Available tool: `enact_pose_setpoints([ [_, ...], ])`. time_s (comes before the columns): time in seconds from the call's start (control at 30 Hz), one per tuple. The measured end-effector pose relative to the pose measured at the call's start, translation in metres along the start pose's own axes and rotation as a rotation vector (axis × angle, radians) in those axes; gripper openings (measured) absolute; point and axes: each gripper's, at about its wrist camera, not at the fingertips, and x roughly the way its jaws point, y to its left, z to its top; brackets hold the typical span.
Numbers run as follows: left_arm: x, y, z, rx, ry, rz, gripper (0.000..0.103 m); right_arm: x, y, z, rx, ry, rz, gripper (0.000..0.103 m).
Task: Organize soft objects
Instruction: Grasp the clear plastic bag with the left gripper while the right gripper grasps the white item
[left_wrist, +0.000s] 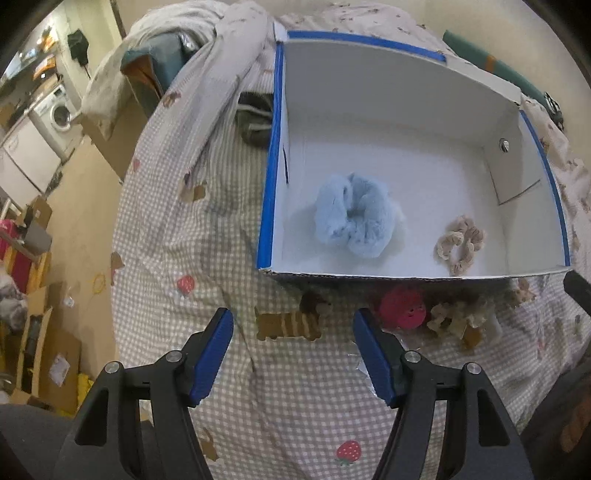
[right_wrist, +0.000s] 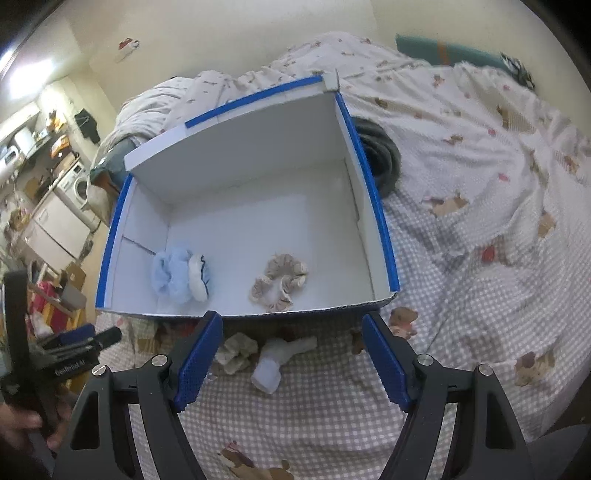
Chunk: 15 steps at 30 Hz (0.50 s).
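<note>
**Both grippers wide open over the bed, 2 scrunchies in the box**

Nearest the lens in the left wrist view, the left gripper (left_wrist: 293, 354) fills the bottom of the frame, its 2 blue-padded fingers (left_wrist: 212, 356) spread wide with nothing between them but the checked bedsheet (left_wrist: 177, 229). Above, at centre and right of the frame, sits the white box (left_wrist: 271, 177) with blue-taped edges. Inside it, a fluffy light blue scrunchie (left_wrist: 354, 218) lies left of centre on the box floor, and a beige scrunchie (left_wrist: 460, 243) lies well apart to its right, near the front wall. Just below the front wall, on the bed, a pink plush ball (left_wrist: 402, 308) touches a cream knitted piece (left_wrist: 456, 317) to its right.

In the right wrist view, the left gripper shows again at lower left, held in a hand (right_wrist: 22, 424). At the bottom centre, the right gripper (right_wrist: 291, 358) is likewise wide open and empty. Between its fingertips, on the sheet just in front of the box, lie the cream knitted piece on the left and a white sock-like item (right_wrist: 277, 360) to its right.
</note>
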Motion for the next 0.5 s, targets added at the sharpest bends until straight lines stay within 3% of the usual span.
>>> enact_pose_setpoints([
  [0.17, 0.02, 0.008, 0.003, -0.079, 0.085, -0.048, 0.064, 0.017, -0.011, 0.003, 0.091, 0.055, 0.029, 0.082],
  [0.3, 0.049, 0.007, 0.003, -0.129, 0.199, -0.121, 0.063, 0.026, -0.013, 0.005, 0.128, 0.074, 0.057, 0.082],
  [0.5, 0.079, -0.029, 0.005, -0.041, 0.283, -0.18, 0.061, 0.033, -0.012, 0.005, 0.125, 0.098, 0.059, 0.082],
])
